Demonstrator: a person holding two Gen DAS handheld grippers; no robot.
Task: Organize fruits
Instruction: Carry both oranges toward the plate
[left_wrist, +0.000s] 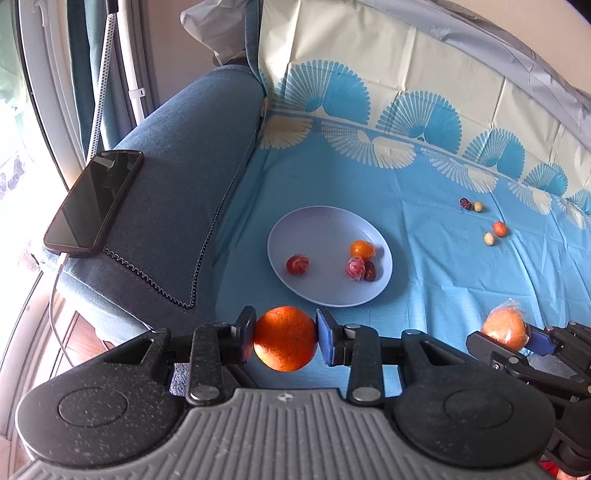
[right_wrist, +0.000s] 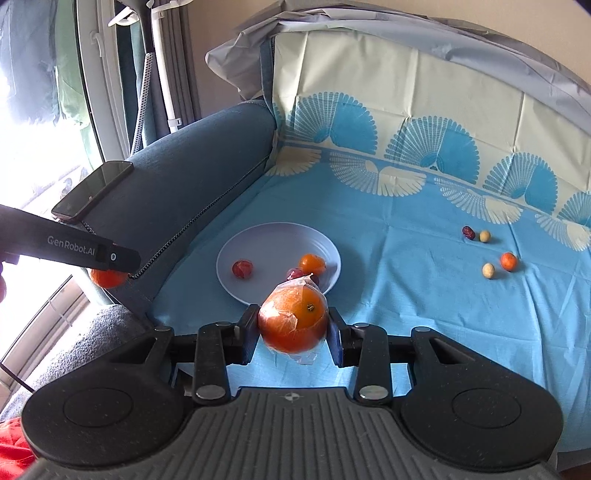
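Note:
My left gripper (left_wrist: 285, 338) is shut on a bare orange (left_wrist: 285, 343), held above the blue cloth in front of the lilac plate (left_wrist: 314, 229). My right gripper (right_wrist: 293, 325) is shut on a plastic-wrapped orange (right_wrist: 293, 319), near the plate's (right_wrist: 266, 240) front rim; it also shows in the left wrist view (left_wrist: 505, 328). On the plate lie a small tangerine (left_wrist: 362, 249), a red wrapped fruit (left_wrist: 297, 264), a pink wrapped fruit (left_wrist: 354, 268) and a dark date (left_wrist: 370, 272). The left gripper's orange (right_wrist: 108, 277) shows at the left of the right wrist view.
Loose on the cloth at the right lie a date (left_wrist: 465, 203), two pale round fruits (left_wrist: 478, 206) (left_wrist: 489, 238) and a small tangerine (left_wrist: 500, 229). A phone (left_wrist: 94, 201) rests on the blue sofa arm (left_wrist: 184, 166). The patterned cloth rises up the backrest (left_wrist: 406, 74).

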